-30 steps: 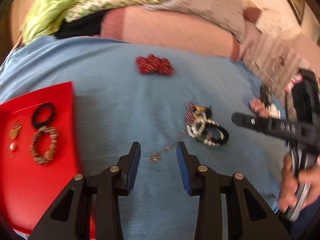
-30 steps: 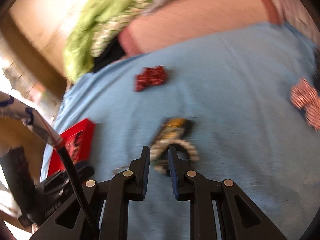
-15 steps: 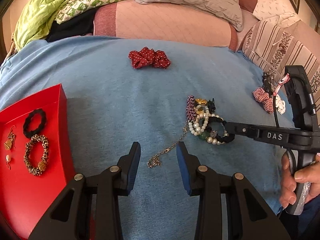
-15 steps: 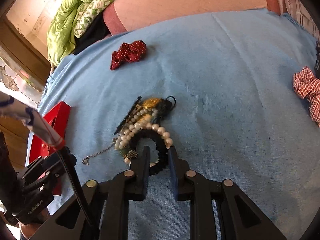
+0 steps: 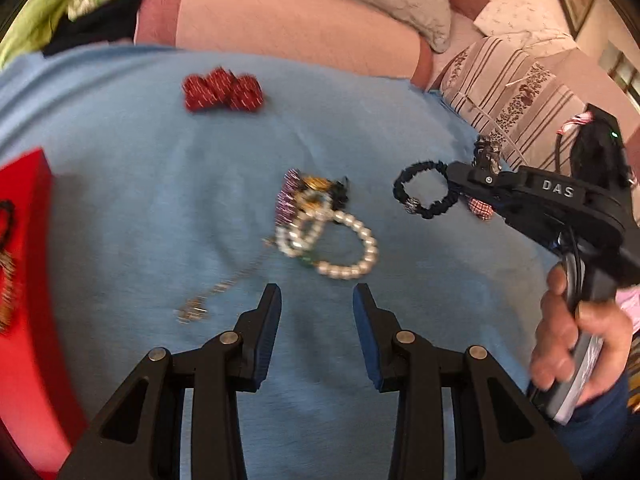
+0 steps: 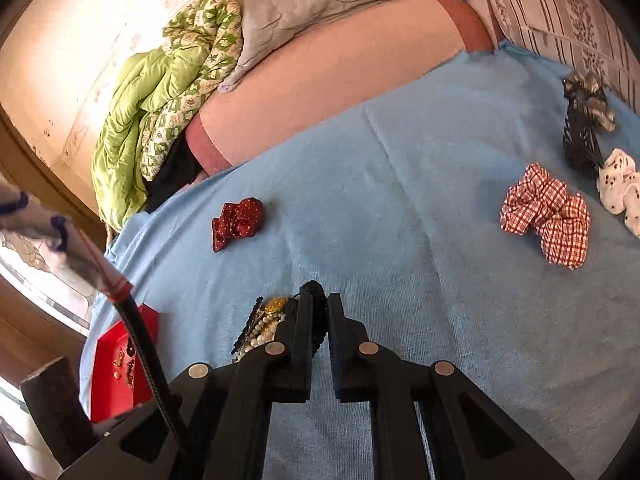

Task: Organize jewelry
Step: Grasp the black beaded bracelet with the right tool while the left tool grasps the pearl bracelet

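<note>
A black elastic band with a small silver bead hangs above the blue cloth, and my right gripper is shut on it. In the right wrist view the band shows as a dark strip between the closed fingers of that gripper. The jewelry pile lies mid-cloth, with a pearl bracelet and a thin chain trailing from it. My left gripper hovers just in front of the pile, open with nothing between its fingers. A red tray holding a few pieces sits at the far left.
A red dotted bow lies farther back on the cloth. A checked scrunchie, a black clip and a white scrunchie lie at the right. Pillows and a green quilt line the far side. A hand grips the right handle.
My right gripper has closed on the black band and lifted it off the pile, up and to the right. The left gripper has shifted right, so the tray slid toward the left edge.
</note>
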The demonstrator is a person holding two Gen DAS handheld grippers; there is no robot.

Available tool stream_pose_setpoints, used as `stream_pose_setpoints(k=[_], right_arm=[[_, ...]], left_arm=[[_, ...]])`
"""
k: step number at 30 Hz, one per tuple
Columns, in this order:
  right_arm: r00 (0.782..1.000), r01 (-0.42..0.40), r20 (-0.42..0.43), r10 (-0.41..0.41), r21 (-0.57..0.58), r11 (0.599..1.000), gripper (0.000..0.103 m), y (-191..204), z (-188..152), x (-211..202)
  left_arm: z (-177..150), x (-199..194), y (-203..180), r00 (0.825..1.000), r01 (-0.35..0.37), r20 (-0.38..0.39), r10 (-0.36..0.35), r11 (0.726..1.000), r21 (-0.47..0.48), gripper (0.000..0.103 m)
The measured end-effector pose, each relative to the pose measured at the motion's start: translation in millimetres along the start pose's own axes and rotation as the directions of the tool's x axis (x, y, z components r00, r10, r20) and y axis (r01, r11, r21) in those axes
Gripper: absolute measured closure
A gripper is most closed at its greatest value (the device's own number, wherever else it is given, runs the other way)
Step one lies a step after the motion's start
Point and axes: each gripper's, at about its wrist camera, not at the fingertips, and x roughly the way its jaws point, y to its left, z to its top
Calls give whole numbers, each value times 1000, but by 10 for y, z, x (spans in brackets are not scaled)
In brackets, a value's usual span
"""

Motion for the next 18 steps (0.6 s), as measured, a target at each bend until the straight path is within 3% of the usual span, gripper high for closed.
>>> stream_pose_setpoints(k=[5, 8, 12, 14, 18], right_arm=[[999, -30, 12, 30, -8, 1000, 95, 33, 30, -44], [999, -44, 17, 44, -14, 999, 95, 60, 34, -50], [998, -66, 7, 66, -16, 998, 95, 69, 34, -37], [997, -72, 3, 72, -20, 997, 95, 69, 38, -31], [996, -94, 2, 94, -25, 995, 95, 82, 44, -51]], left_arm=[[72, 267, 34, 999, -28, -40, 20, 978, -207, 67], [148, 378, -13, 996, -92, -45, 83, 967, -236, 67], [205, 513, -210, 979, -204, -61, 197, 969, -139, 71], [173, 540, -248, 964, -263, -57, 259, 963, -63, 89], [70, 380, -176, 960, -274, -58, 275, 961, 30, 92]])
